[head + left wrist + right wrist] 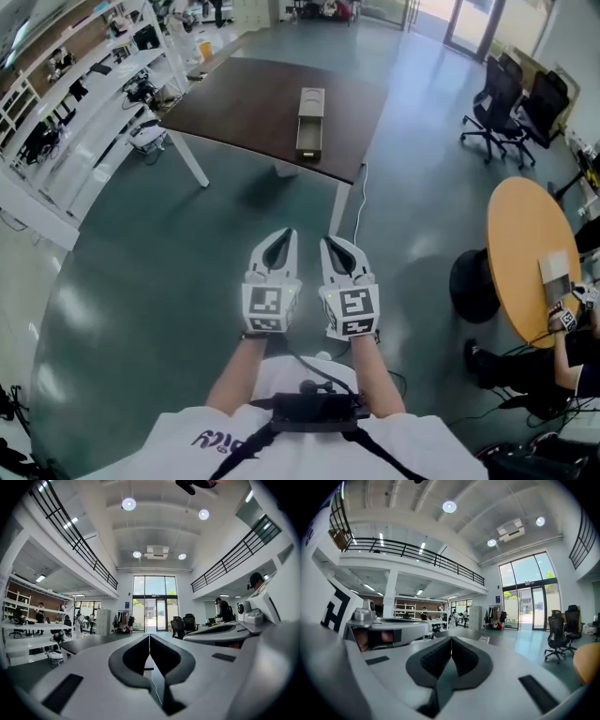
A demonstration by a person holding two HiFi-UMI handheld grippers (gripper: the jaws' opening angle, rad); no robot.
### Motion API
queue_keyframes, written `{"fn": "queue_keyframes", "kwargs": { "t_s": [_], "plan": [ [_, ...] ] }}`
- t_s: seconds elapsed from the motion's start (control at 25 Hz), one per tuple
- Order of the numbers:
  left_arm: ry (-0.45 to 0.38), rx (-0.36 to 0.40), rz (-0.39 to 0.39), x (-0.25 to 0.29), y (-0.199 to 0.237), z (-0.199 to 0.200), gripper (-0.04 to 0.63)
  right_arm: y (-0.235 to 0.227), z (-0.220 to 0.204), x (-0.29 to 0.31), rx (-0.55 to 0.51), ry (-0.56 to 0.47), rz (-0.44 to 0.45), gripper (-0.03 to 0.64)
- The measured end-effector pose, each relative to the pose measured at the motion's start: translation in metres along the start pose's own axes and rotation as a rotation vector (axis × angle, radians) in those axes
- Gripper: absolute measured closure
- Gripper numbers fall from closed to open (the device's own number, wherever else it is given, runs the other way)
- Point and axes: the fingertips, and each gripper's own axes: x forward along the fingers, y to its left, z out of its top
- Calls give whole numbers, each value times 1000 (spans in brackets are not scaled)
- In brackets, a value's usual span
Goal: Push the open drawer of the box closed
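on the dark table (pixel 244 103), box (pixel 312 98) with drawer (pixel 308 139) open, well apart, left claw (pixel 286 236) and right claw (pixel 328 244) together

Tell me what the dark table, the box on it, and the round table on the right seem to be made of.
Dark table: dark brown top with a low sheen, likely wood laminate; the white legs look like painted metal.
Box: pale tan and matte, possibly wood or board; too small to be sure.
Round table: light, warm wood-look top.
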Motion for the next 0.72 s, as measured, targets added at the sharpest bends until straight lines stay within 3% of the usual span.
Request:
{"fn": "queue_keyframes", "kwargs": {
  "t_s": [0.16,0.48,0.72],
  "plan": [
    [-17,5,-37,40,36,4,586,-18,9,50,-67,20,-125,611],
    [-77,-23,-71,123,141,31,586,-29,53,152,-63,-32,-254,612],
    [-72,-69,-155,151,183,20,586,-17,53,217,-10,-51,-276,611]
  ]
}}
